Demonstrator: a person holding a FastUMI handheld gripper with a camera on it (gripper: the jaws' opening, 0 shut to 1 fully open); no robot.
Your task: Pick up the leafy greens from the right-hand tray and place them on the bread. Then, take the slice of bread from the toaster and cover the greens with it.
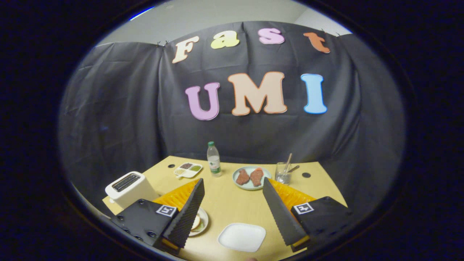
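Gripper (232,188) hangs wide open above the table (224,203), holding nothing. Bread (195,222) sits on a plate at 7 o'clock, half hidden by one finger; toaster (128,188) at 9. No greens visible on the white tray (242,237), so a blind descent risks grabbing nothing.

Worktop (232,203): pale yellow wood tone, with small dark round spots near its far edge. Toaster (130,188): white, dark slots on top. Square tray (242,237): plain white. Round plate (201,221) beside the near finger: white, carrying a pale tan slice of bread (196,222). Far plate (251,177): pale blue-green, holding two reddish-brown pieces (250,176). Divided dish (187,170): white, with dark brown, green and yellowish fillings. Bottle (213,159): clear, green cap, green-and-white label. Glass (282,173): clear, with pale utensils inside. Fingers (195,206): ribbed, diagonally grooved texture. Booth wall: black cloth.
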